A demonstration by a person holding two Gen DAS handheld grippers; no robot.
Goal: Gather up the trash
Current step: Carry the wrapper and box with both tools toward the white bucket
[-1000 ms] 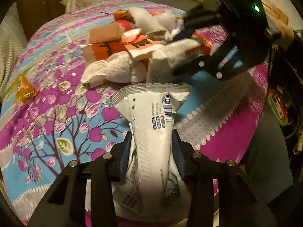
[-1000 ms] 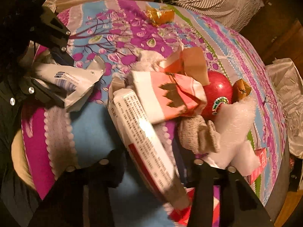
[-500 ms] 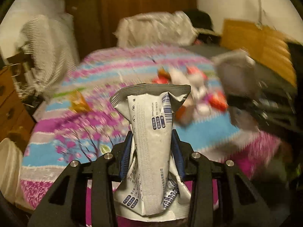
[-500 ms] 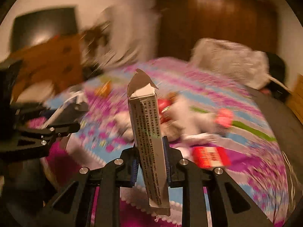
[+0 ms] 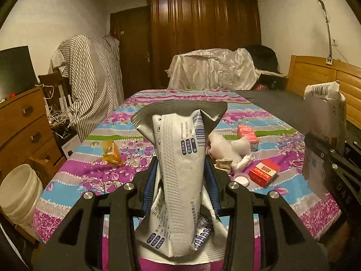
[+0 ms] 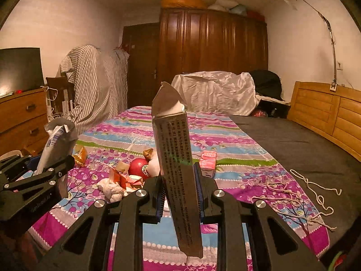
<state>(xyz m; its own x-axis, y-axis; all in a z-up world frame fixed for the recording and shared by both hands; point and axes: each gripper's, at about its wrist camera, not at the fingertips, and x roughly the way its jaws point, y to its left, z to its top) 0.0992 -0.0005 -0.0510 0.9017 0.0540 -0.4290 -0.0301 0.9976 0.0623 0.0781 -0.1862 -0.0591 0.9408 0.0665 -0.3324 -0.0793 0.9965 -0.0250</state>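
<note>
Both grippers lifted off bedspread (image 5: 74, 164), left gripper (image 5: 180, 180) clamping wrapper (image 5: 180, 158), right gripper (image 6: 179, 189) clamping carton (image 6: 177, 158)

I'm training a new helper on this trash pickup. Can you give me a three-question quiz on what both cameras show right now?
1. True or false: the left tongs are shut on a white wrapper.
2. What do the right tongs hold? A) apple B) flat printed carton C) string
3. Fill in: the red cigarette pack lies on the ____.

Key: 1 true; 2 B; 3 bedspread.
</note>
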